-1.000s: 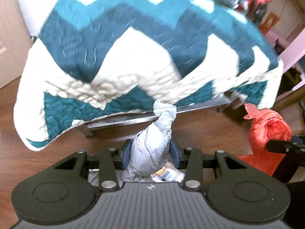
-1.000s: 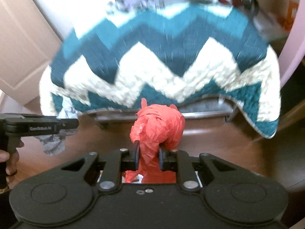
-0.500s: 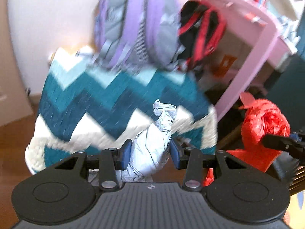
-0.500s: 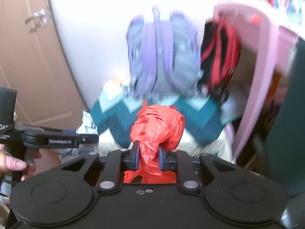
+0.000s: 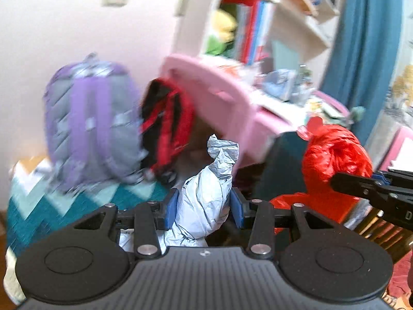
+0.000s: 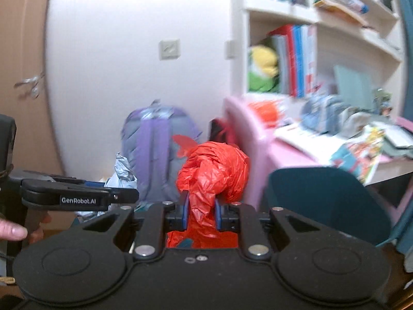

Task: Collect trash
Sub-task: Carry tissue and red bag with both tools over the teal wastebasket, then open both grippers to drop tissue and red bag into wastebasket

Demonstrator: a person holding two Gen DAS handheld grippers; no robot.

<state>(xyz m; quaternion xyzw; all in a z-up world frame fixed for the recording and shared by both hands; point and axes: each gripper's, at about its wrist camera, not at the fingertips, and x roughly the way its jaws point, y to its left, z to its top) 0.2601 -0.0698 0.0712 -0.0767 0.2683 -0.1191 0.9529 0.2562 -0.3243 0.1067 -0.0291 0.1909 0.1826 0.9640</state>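
left tongs (image 5: 204,208) pinch a grey bag (image 5: 206,188) at its twisted neck; right tongs (image 6: 200,211) pinch a red bag (image 6: 214,170) likewise. both look light, soft, slippery plastic.

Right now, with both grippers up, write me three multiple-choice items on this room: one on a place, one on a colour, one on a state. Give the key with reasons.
1. Where does the purple backpack stand?
A. against the white wall
B. on the pink desk
C. on the bookshelf

2. What colour is the bag in the right gripper?
A. grey
B. red
C. green

3. How is the left gripper?
A. open and empty
B. shut on a book
C. shut on the grey bag

Key:
1 A: the backpack leans at the wall, left of the pink desk.
2 B: the red bag bulges above the right gripper's pads.
3 C: both blue pads press the neck of the grey bag.
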